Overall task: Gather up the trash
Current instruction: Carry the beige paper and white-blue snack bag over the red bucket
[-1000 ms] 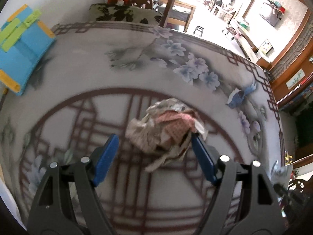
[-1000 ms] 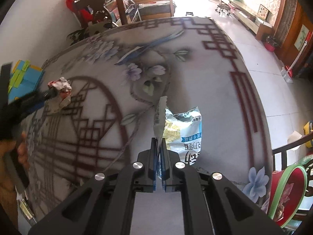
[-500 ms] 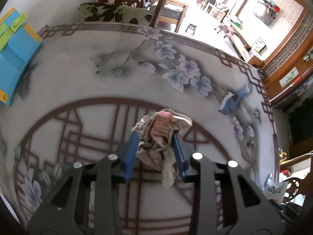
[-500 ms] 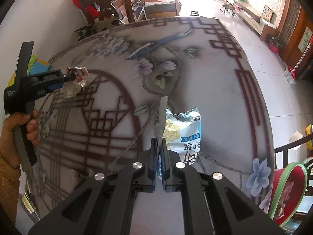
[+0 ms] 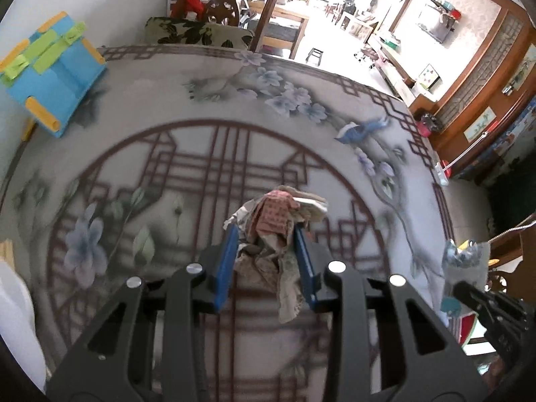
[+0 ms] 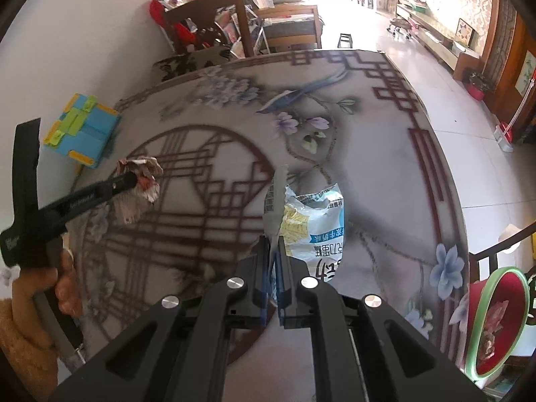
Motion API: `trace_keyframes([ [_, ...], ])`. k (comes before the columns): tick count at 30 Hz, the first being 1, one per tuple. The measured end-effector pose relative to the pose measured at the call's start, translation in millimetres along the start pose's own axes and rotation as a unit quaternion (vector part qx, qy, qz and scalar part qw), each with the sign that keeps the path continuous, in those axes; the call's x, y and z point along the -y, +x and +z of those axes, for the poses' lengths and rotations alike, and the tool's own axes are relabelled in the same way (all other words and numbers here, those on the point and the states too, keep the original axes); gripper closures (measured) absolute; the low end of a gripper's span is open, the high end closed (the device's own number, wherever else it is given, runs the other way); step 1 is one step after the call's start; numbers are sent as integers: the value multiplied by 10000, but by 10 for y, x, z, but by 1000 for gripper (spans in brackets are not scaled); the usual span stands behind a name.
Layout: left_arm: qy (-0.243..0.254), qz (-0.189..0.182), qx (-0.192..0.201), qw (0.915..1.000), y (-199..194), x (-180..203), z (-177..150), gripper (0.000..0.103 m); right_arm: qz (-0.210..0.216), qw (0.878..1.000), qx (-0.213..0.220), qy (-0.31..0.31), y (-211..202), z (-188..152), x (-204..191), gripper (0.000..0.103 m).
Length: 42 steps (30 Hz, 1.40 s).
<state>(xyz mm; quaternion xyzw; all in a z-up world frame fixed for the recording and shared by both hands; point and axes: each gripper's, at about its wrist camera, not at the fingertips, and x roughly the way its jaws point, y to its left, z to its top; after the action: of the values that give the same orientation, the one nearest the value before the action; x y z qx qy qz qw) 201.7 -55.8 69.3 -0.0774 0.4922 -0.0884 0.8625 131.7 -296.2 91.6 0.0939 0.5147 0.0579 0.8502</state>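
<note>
My left gripper [image 5: 266,238] is shut on a crumpled paper wad [image 5: 278,221], beige with a reddish patch, and holds it above the patterned table [image 5: 167,117]. The wad [image 6: 137,184] and the left gripper [image 6: 132,179] also show at the left of the right wrist view. My right gripper [image 6: 274,244] is shut on the torn edge of a white, blue and yellow snack bag [image 6: 315,231], which stands open on the table [image 6: 385,154]. The bag [image 5: 464,258] shows at the right edge of the left wrist view.
A blue box with yellow and green strips [image 5: 50,73] lies at the table's far left [image 6: 82,130]. A wooden chair with a floral cushion [image 5: 201,33] stands beyond the table. A red bin with a green rim [image 6: 495,318] sits at the right, below the table edge.
My left gripper closed on the paper wad, lifted it off the table and carried it back and to the right. My right gripper kept hold of the snack bag.
</note>
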Motion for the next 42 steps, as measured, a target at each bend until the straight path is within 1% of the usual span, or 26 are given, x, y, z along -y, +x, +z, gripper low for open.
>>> trace_keyframes([
  [3,-31,-34,68,10000,-223,12,-163,69,75,10000,30,-2,-104,-96,-53,98],
  [6,76,-62,55,9999,-370,68,-304,69,132,9999,37,29,-195,-200,-86,98],
  [8,60,-85,50,9999,-474,96,-404,69,164,9998,62,62,-253,-264,-97,98],
  [17,130,-197,41,9997,-731,318,-703,68,184,9995,226,101,-531,-522,-21,98],
  [21,269,-237,-1,9994,-793,491,-835,68,192,9993,284,143,-636,-638,36,98],
  [25,421,-257,-36,9988,-844,664,-941,68,190,9990,326,245,-742,-745,139,98],
  [31,649,-437,-62,9969,-892,992,-1038,68,103,9983,420,394,-905,-866,345,98],
  [36,905,-494,41,9947,-940,1291,-1065,68,-4,9970,518,572,-1051,-983,581,98],
  [42,1182,-647,27,9909,-942,1660,-1143,67,-137,9947,581,835,-1197,-1126,884,98],
])
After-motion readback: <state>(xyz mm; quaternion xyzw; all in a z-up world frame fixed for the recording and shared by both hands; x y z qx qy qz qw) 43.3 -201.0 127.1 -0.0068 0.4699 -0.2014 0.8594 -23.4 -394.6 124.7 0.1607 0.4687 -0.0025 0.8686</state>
